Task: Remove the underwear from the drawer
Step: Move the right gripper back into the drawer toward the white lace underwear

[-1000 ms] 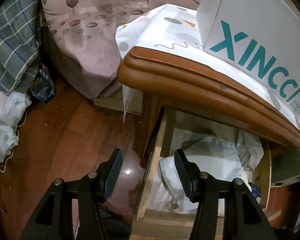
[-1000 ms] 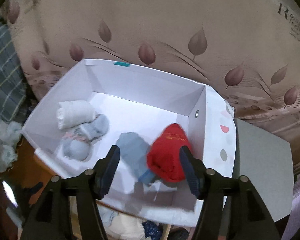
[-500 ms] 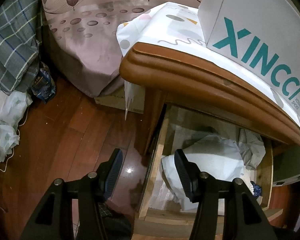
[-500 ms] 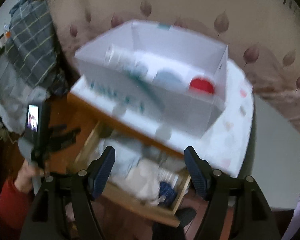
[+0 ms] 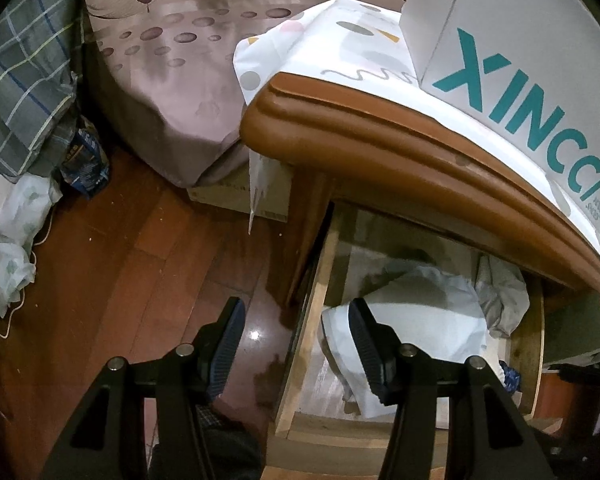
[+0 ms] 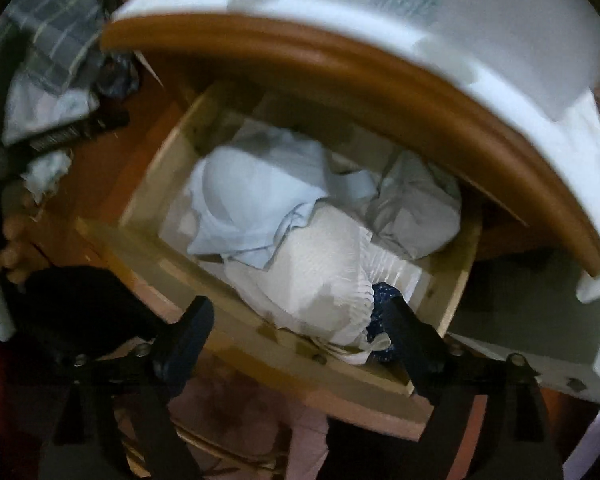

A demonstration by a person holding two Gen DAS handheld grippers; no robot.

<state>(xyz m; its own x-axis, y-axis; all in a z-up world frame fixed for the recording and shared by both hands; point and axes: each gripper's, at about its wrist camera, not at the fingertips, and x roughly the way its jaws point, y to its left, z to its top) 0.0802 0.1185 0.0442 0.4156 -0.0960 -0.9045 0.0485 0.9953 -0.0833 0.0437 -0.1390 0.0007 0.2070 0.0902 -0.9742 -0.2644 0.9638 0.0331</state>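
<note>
Both of my grippers point steeply down at the pulled-out drawer. My right gripper, low in its frame, has jaws opening wide with nothing pinched; between them, below, lies the white ribbed underwear at the drawer's front. A pale blue garment overlaps it toward the upper left, a grey one sits to the right, and a dark blue patterned piece peeks out by my right finger. My left gripper is half spread and empty, straddling the drawer's wooden side wall. Above, a white box with teal lettering rests on the wooden tabletop.
</note>
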